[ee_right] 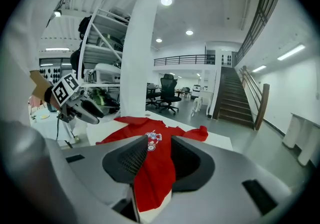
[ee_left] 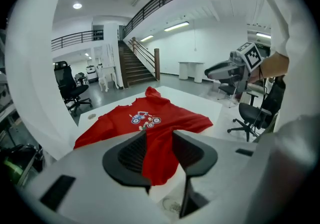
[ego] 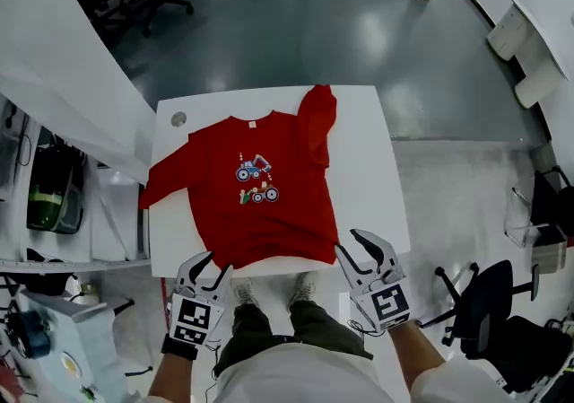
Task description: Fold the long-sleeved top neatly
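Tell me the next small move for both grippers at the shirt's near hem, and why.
Probably ease both a little forward and close on the hem. The left gripper and right gripper sit at the near corners of the red top with jaws apart. Each gripper view shows red fabric between its open jaws, not yet pinched.

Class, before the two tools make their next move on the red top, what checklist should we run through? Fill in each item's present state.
1. Red long-sleeved top with a tractor print lies front up on the white table: ok.
2. Left tool and right tool open: ok.
3. Tools at the near hem, one towards each corner: ok.
4. Hem inside the jaws: cannot tell.
5. Sleeves laid flat: not ok; the bunched sleeve lies at the far edge, the hanging sleeve droops over the table's side.
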Tool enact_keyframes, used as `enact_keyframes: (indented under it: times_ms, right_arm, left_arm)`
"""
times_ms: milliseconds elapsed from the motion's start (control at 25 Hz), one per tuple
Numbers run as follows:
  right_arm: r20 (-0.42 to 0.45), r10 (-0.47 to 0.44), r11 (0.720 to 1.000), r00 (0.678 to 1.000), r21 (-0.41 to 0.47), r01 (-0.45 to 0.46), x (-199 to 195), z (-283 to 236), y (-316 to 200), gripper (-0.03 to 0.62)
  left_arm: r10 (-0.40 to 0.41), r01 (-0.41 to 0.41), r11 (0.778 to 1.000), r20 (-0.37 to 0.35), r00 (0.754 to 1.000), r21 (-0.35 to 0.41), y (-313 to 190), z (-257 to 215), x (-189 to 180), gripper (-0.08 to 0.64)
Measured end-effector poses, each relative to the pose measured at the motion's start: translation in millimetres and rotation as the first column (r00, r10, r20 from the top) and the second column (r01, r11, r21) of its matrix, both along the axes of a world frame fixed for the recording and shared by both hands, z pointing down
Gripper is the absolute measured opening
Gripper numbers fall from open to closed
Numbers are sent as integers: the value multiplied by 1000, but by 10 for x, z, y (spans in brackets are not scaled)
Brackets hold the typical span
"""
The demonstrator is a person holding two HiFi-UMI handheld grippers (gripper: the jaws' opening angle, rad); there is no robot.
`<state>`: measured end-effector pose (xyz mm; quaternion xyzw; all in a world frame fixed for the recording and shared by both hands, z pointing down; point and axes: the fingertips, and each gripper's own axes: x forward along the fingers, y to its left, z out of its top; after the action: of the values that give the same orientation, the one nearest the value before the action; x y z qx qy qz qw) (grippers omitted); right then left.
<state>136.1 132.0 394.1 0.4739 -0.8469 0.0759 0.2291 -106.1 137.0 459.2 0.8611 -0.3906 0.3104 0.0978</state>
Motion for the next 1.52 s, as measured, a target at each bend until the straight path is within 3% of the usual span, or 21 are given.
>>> enact_keyframes:
  times_ms: [200, 520, 680, 1160, 1520]
  right_arm:
    - [-6, -49, 997, 999, -55, 48, -80, 320, 53, 170]
    - [-21, -110, 988, 994, -115, 107, -126, 642, 120, 239]
    - [-67, -179, 981, 982, -90, 172, -113, 835, 121, 240]
    - [-170, -271, 941, 947, -254, 223, -68, 1556, 309, 239]
    - [-204, -298, 921, 933, -317, 225, -46, 1905, 376, 185]
  left_arm:
    - [31, -27, 997, 57, 998, -71, 84, 402, -3, 180]
    - [63, -52, 992, 95, 994, -118, 117, 645, -18, 224]
    - [93, -72, 985, 133, 987, -156, 146, 818, -42, 247]
    - [175, -118, 960, 220, 960, -253, 259, 1282, -75, 253]
    - [229, -148, 942, 255, 940, -301, 341, 1491, -73, 249]
